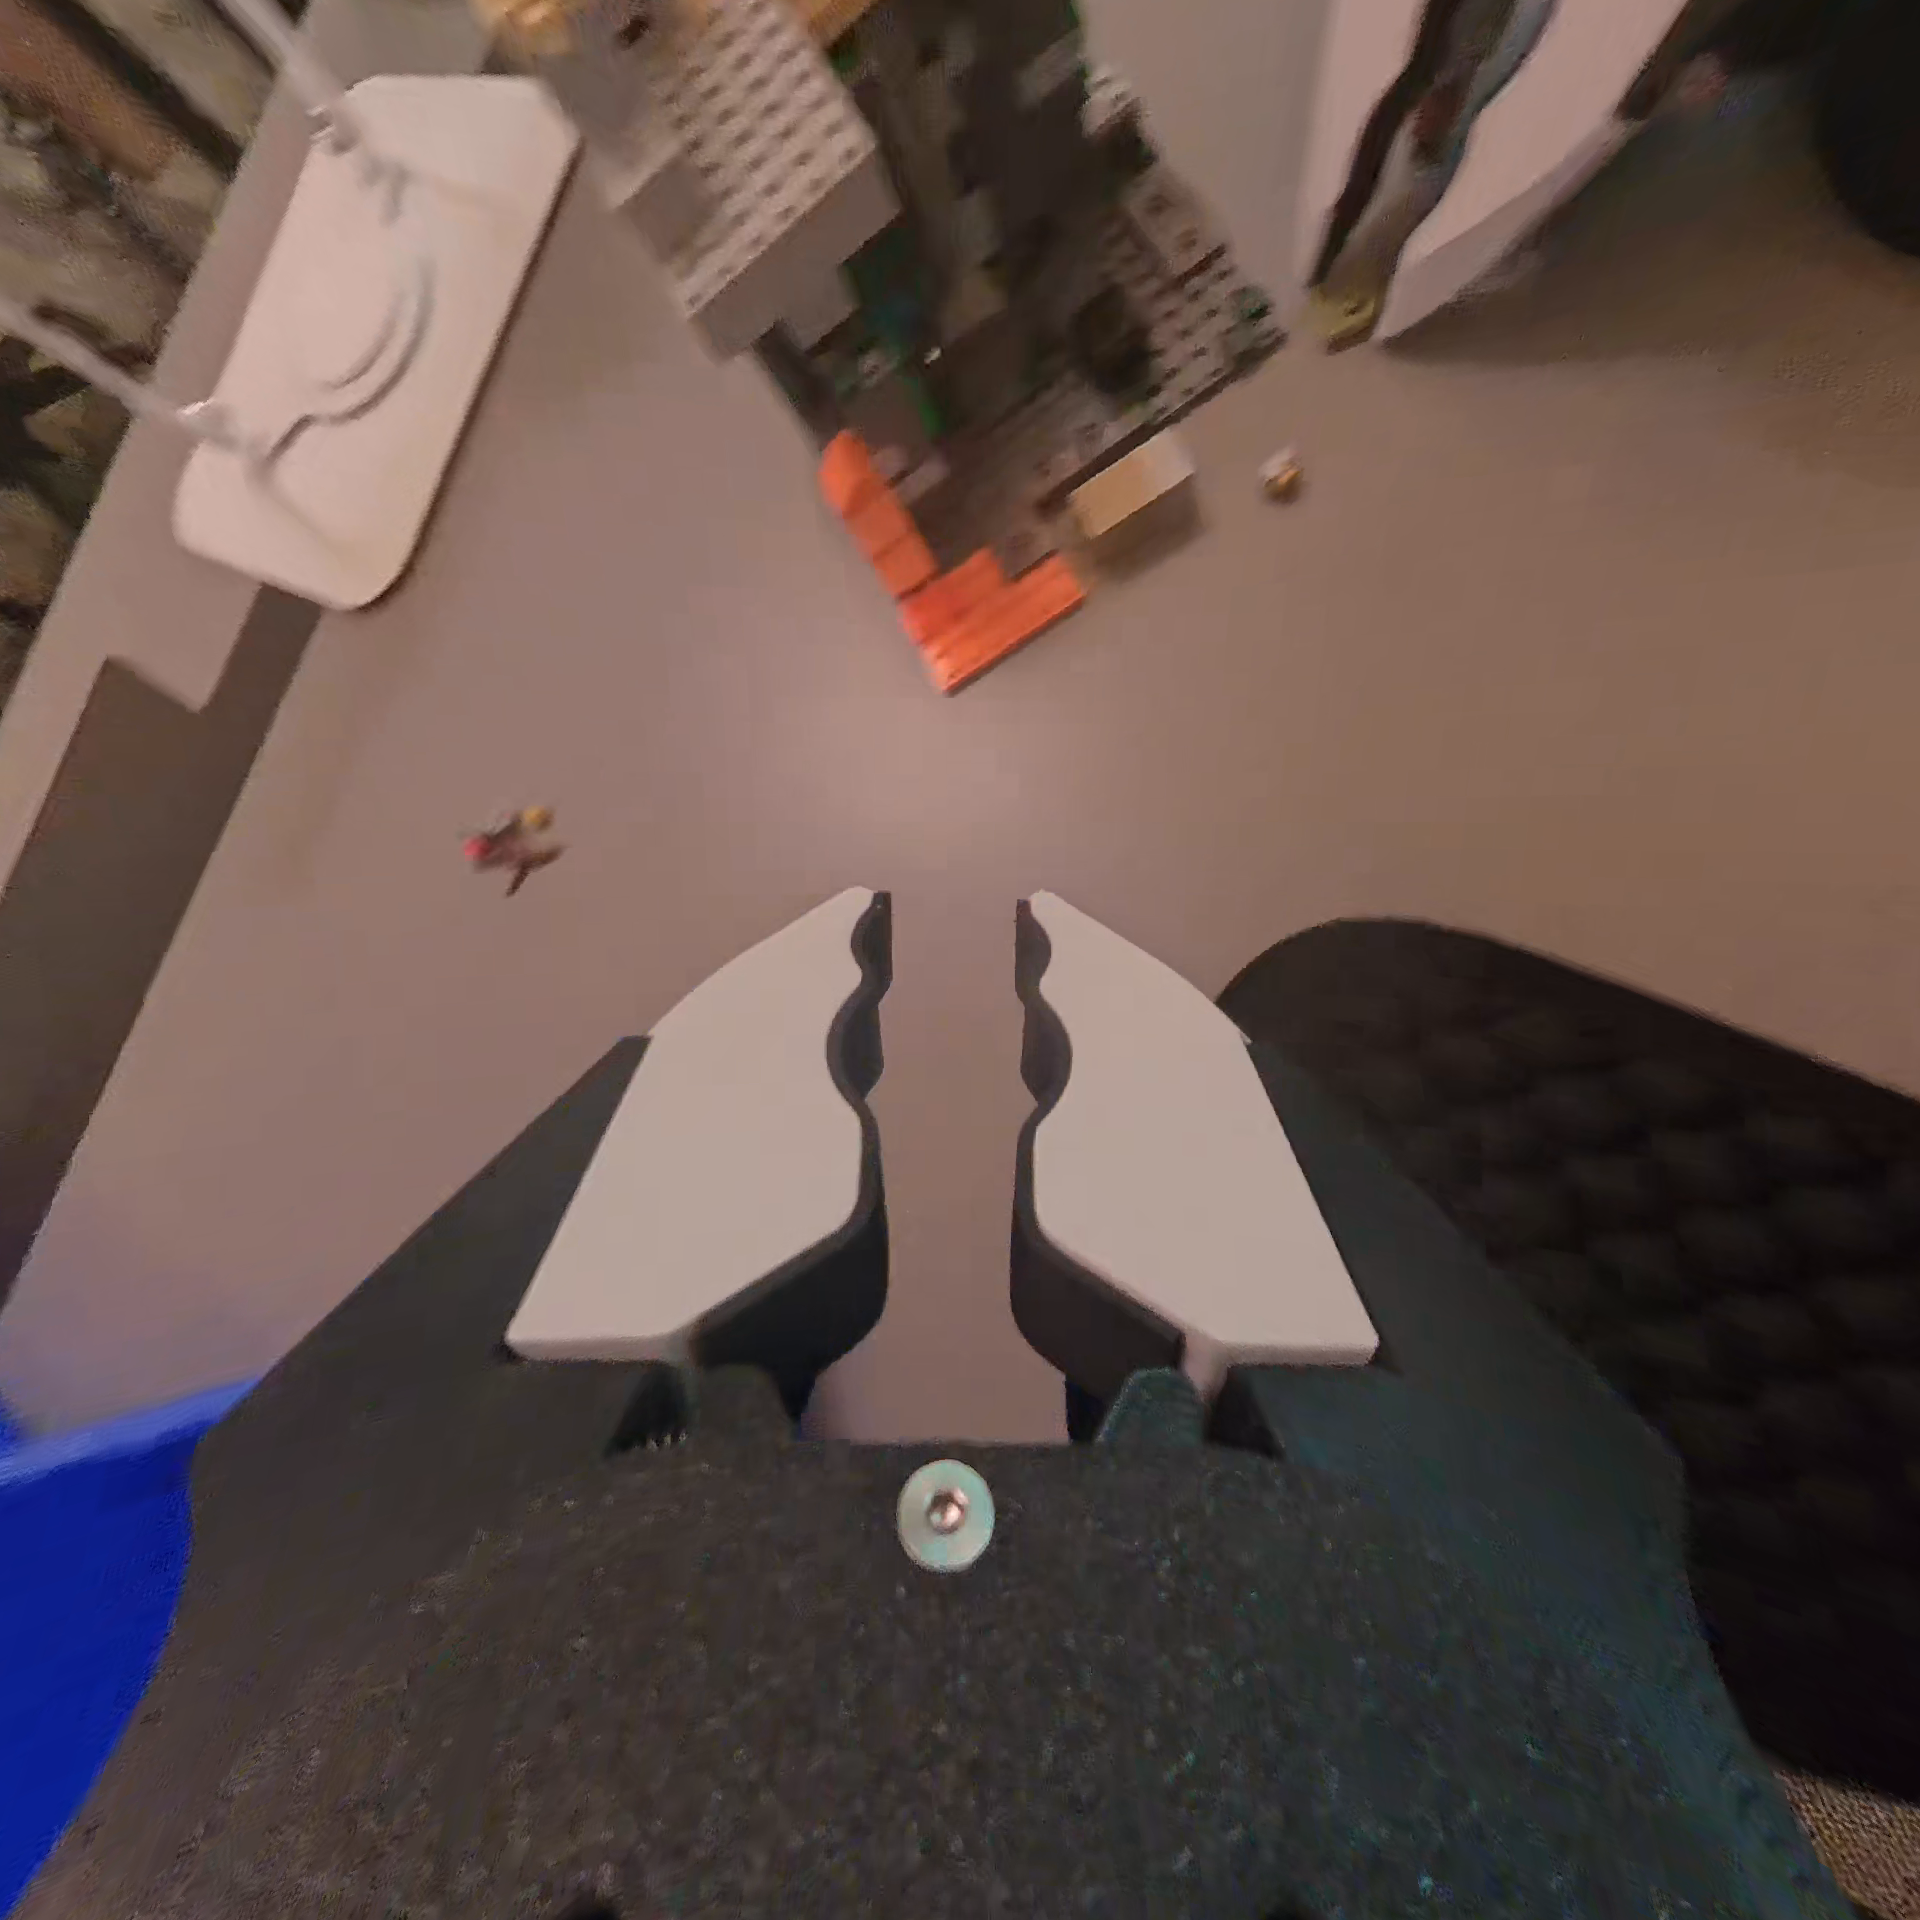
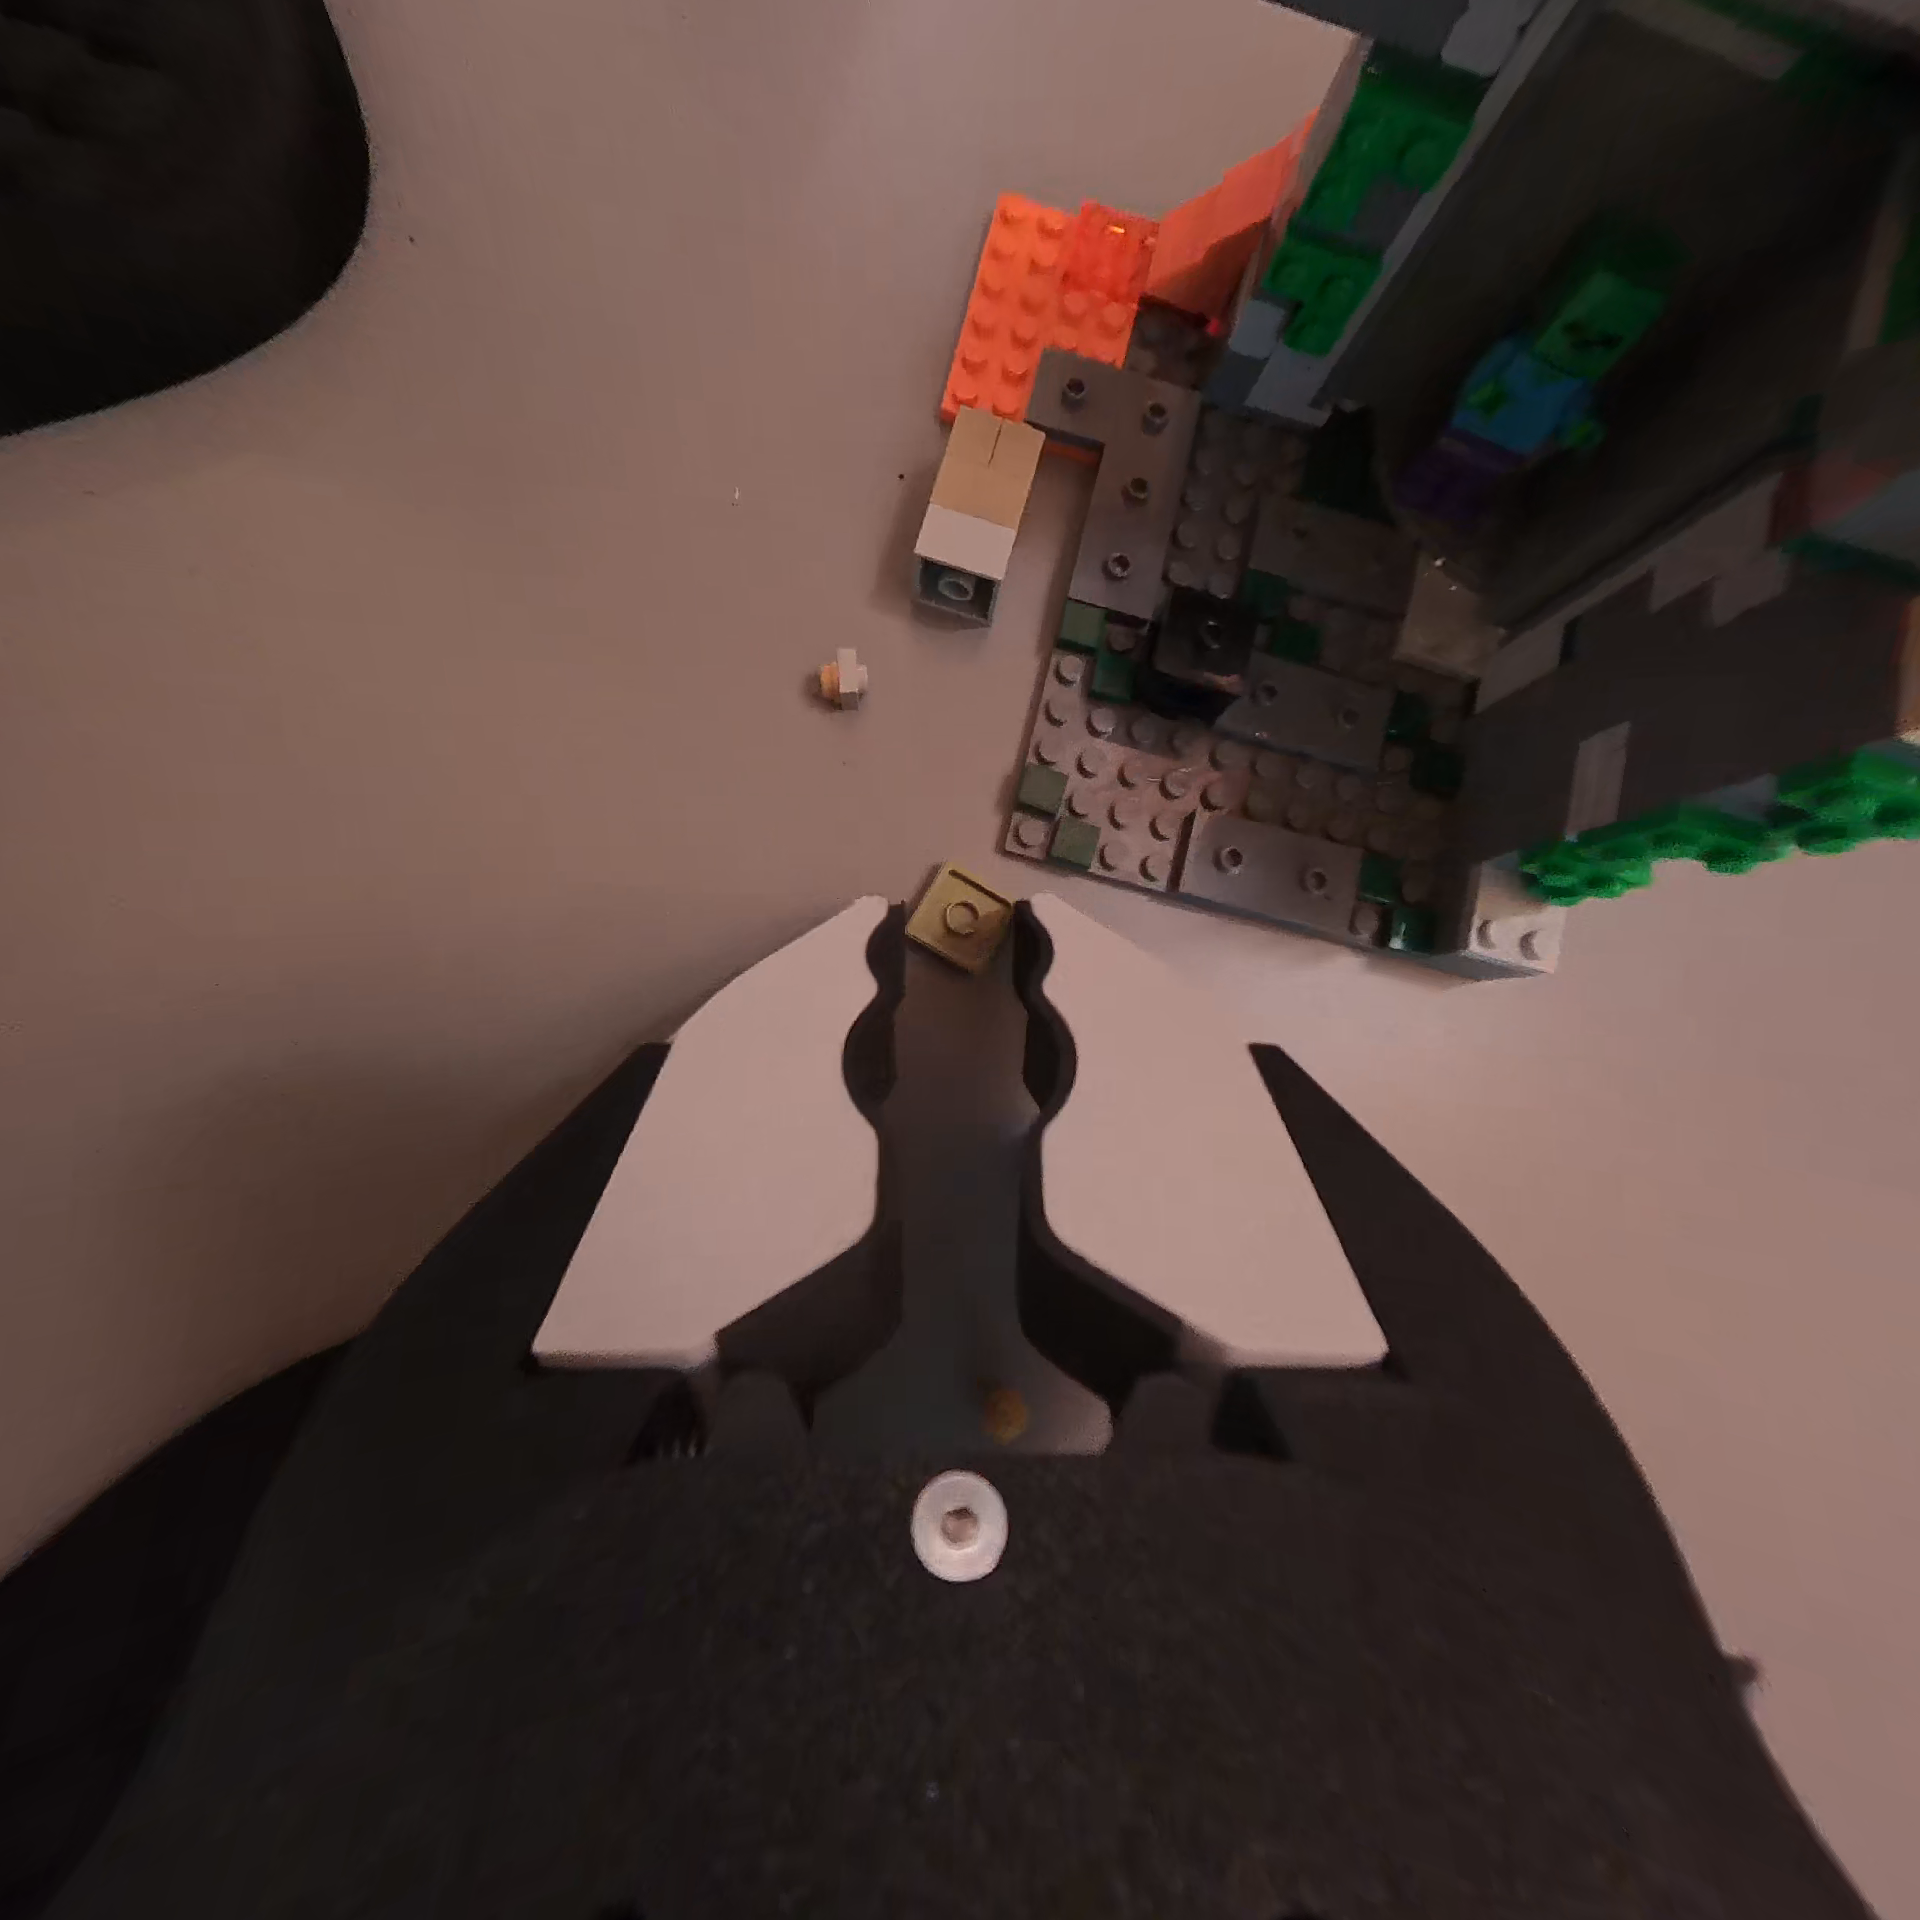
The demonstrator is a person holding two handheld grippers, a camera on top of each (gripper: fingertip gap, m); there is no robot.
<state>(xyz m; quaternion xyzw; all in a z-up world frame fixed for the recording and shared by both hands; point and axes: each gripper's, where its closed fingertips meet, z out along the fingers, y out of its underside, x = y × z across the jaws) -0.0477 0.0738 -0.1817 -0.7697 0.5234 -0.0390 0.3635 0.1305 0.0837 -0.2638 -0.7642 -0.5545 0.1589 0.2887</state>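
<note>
Blue bin (image 1: 73, 1496): lower-left edge of left wrist view, blurred; contents not visible.

Left tongs (image 1: 951, 914): part open, a clear gap between the 2 white fingers (image 1: 727, 1132), holding nothing. Hover over bare grey surface (image 1: 675, 727). Nearest item: sm. red-and-yellow piece (image 1: 511, 840), off to the left, apart from the tips.

Right tongs (image 2: 956, 914): tips close set around a sm. tan 1-stud tile (image 2: 958, 922). Tile sits tilted between the tips, touching the right one; contact on the left not clear, so a firm grip cannot be told. Tile just beside the near corner of the brick model (image 2: 1247, 727).

Brick model: grey studded base, green plates, orange plates (image 2: 1029, 301) at the far-left corner, dark walls, a sm. green-headed figure (image 2: 1538, 384) inside.

Loose on surface: tan-and-white block (image 2: 977, 509) beside the model's left edge; tiny pale piece (image 2: 840, 681) further left, apart.

Also: white flat pad (image 1: 364, 332) w/ white cables at far left of surface; black seat cushion (image 1: 1610, 1247) at right. Floor dim beyond.
</note>
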